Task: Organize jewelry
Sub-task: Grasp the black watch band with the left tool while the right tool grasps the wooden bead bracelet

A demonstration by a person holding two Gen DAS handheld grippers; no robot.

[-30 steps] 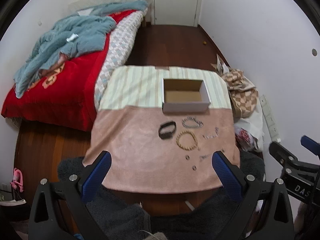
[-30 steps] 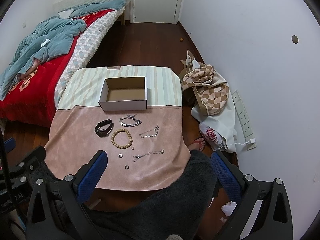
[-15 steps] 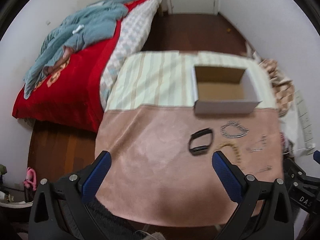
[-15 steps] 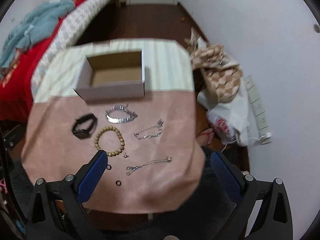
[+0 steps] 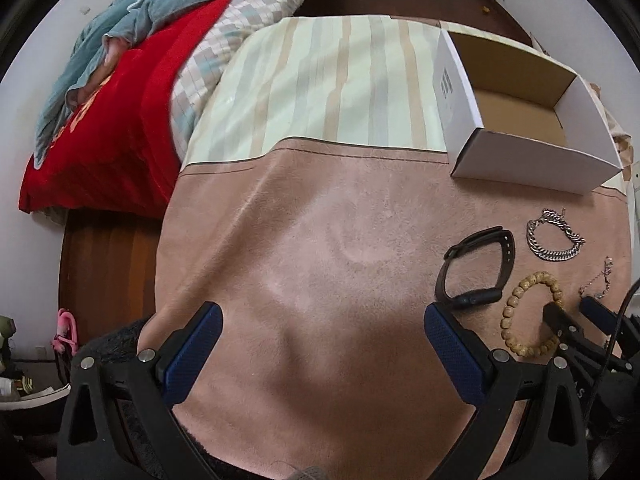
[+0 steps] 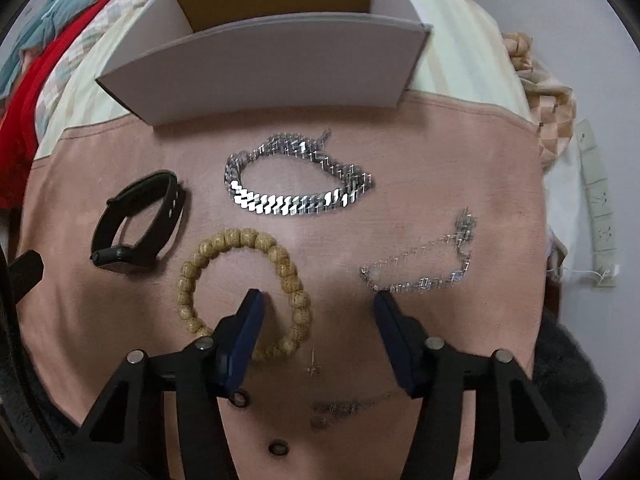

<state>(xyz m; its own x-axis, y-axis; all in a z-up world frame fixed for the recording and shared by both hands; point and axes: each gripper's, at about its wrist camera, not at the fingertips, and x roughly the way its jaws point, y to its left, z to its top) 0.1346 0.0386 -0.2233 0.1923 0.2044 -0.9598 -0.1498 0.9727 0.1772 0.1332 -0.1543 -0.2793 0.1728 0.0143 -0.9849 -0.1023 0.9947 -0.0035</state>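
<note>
Jewelry lies on a pink cloth [image 5: 320, 240] before an open white box [image 6: 272, 64] [image 5: 532, 158]. There is a wooden bead bracelet [image 6: 230, 238] [image 5: 520, 286], a black band [image 6: 170, 196] [image 5: 506, 252], a thick silver chain bracelet [image 6: 288, 206] [image 5: 552, 254] and a thin chain [image 6: 424, 280] [image 5: 600, 280]. My right gripper [image 6: 317, 296] [image 5: 576, 310] points down with its jaws closing. One finger is inside the bead ring and one outside, with the ring's right side between them, untouched by the pads. My left gripper [image 5: 322, 309] hangs open over bare cloth.
A small stud [image 6: 313, 364], a blurred fine chain [image 6: 348, 406] and two small rings [image 6: 278, 448] lie under the right gripper. A bed with a red cover [image 5: 120, 100] is on the left. A checkered bag [image 6: 556, 120] and a power strip [image 6: 598, 200] lie to the right.
Both grippers have dropped close to the table. The right one's jaws have narrowed from wide open and now straddle the bead bracelet's side. The left jaws stay wide.
</note>
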